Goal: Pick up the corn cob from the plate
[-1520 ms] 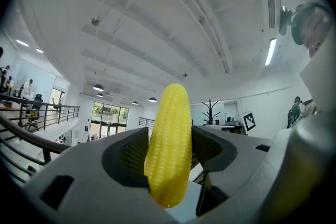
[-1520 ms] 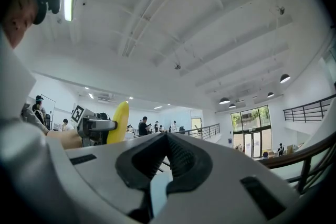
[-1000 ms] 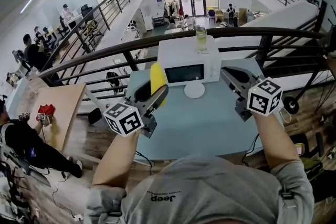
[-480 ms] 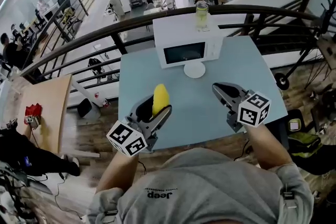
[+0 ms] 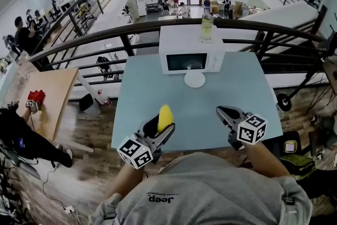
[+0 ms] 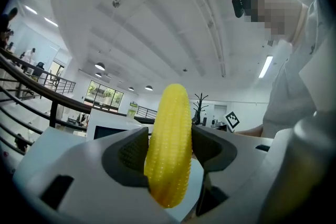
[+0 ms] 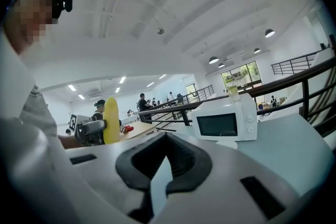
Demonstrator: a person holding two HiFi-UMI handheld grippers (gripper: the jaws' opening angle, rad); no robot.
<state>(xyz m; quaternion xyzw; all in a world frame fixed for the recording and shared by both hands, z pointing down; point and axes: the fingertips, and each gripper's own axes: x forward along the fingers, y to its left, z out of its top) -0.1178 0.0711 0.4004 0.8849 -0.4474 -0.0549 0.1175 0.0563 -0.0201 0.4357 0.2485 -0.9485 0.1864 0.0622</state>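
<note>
Nearest us, the left tongs (image 6: 169,150) are clamped on the corn cob (image 6: 170,128). The pads grip its lower half from both sides and the yellow tip pokes up past them. In the head view we see the cob held in the air over the near edge of the light blue desk (image 5: 210,103), well in front of the microwave (image 5: 190,56) and left of its door. The right tongs (image 7: 164,161) are together at the tips with nothing between them. They hang over the same near edge, in front of the microwave's right end, apart from the left tongs. Further on, a white plate (image 5: 195,79) sits on the desk just in front of the microwave, well apart from the cob. The microwave stands at the desk's far edge with a clear bottle (image 5: 206,26) on top, toward its right. Behind the microwave runs a dark railing (image 5: 105,46). Off to the microwave's left we note a wooden table (image 5: 52,97) with a red object (image 5: 35,96). People (image 5: 23,38) show far beyond the railing, too small for detail.
</note>
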